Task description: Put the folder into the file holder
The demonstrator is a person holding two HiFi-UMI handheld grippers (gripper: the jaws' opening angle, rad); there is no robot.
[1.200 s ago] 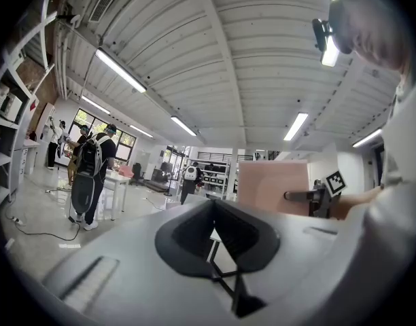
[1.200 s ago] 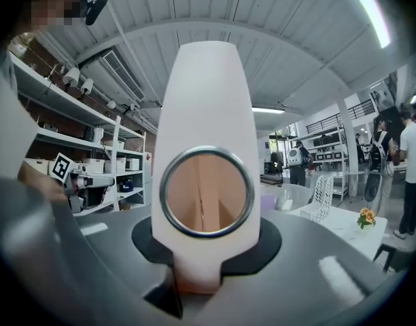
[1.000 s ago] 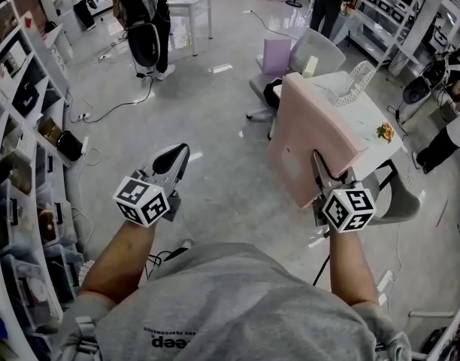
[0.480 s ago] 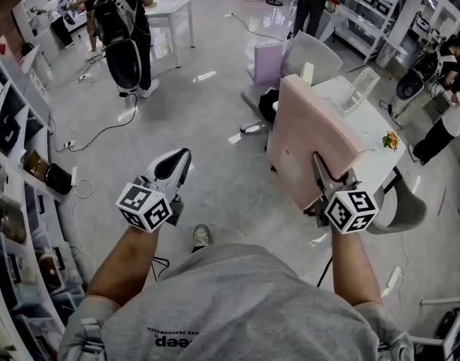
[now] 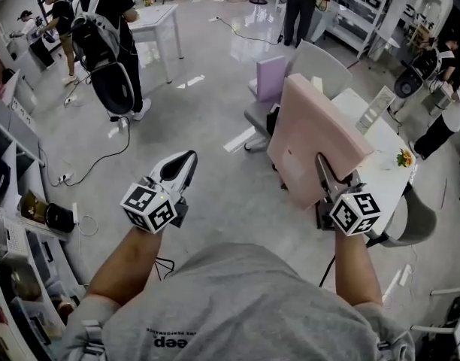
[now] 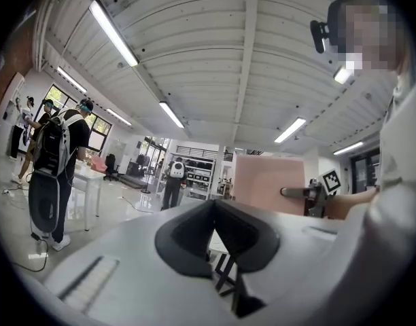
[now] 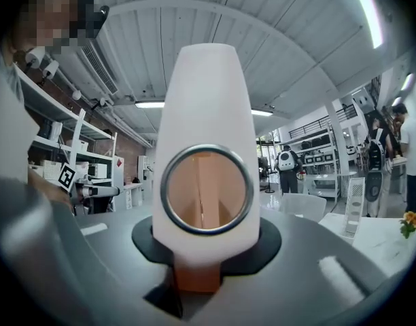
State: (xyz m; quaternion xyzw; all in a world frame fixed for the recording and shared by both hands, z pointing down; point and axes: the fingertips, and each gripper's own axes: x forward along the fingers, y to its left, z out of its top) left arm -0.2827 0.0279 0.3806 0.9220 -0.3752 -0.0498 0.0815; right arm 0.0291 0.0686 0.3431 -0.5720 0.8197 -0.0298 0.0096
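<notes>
A pink folder (image 5: 313, 138) stands upright in the air, and my right gripper (image 5: 322, 164) is shut on its lower edge. In the right gripper view the folder's white spine with its ring hole (image 7: 206, 114) fills the middle, clamped between the pads of the right gripper (image 7: 198, 277). A white mesh file holder (image 5: 382, 104) stands on the white table (image 5: 376, 175) behind the folder, and it also shows as the file holder (image 7: 354, 206) at the right. My left gripper (image 5: 177, 173) hangs over the floor, shut and empty; the left gripper (image 6: 216, 212) has its jaws meeting at the tip.
A grey chair (image 5: 320, 65) with a purple item (image 5: 269, 77) stands beyond the folder. A small flower ornament (image 5: 404, 158) lies on the table. Shelves (image 5: 12, 224) line the left. A person with a backpack (image 5: 102, 43) stands by another table (image 5: 155, 21). Cables (image 5: 102, 160) cross the floor.
The head view has swung so the table and file holder sit further right. Both grippers hold the same pose, and the folder stays clamped in the right one.
</notes>
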